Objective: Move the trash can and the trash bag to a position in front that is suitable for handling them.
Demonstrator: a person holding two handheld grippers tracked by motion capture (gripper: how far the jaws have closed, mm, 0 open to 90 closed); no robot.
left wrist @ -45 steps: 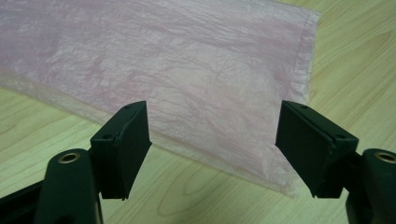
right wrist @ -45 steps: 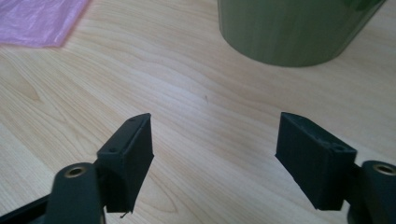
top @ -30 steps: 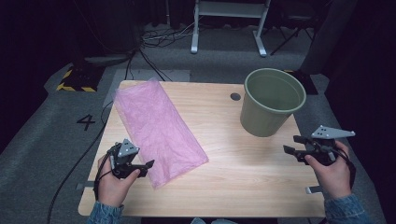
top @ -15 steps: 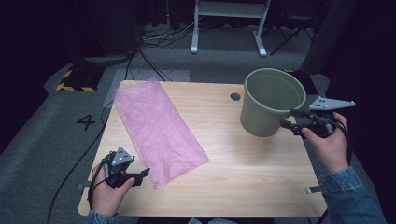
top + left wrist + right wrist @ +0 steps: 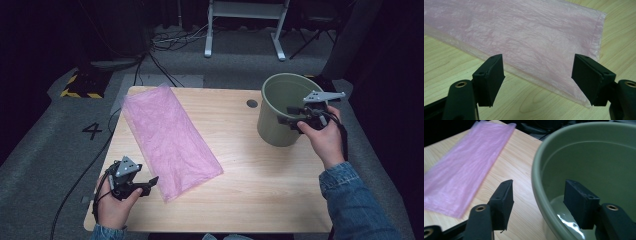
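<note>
Lying flat on bench (image 5: 260, 170), pink bag (image 5: 170, 137) runs from 11 o'clock corner toward middle. Green bucket (image 5: 280, 112) stands upright at 2 o'clock. Right gripper (image 5: 289, 119) fingers wide apart, straddling bucket rim, not squeezing. Left gripper (image 5: 150, 184) fingers wide apart, empty, just beside bag's near corner at 7 o'clock.

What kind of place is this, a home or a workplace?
Probably a lab or studio set up for recording, not a home. A plain wooden table stands on grey carpet with a number 4 marked on it, cables lie across the floor, and a yellow-black hazard strip sits behind.
</note>
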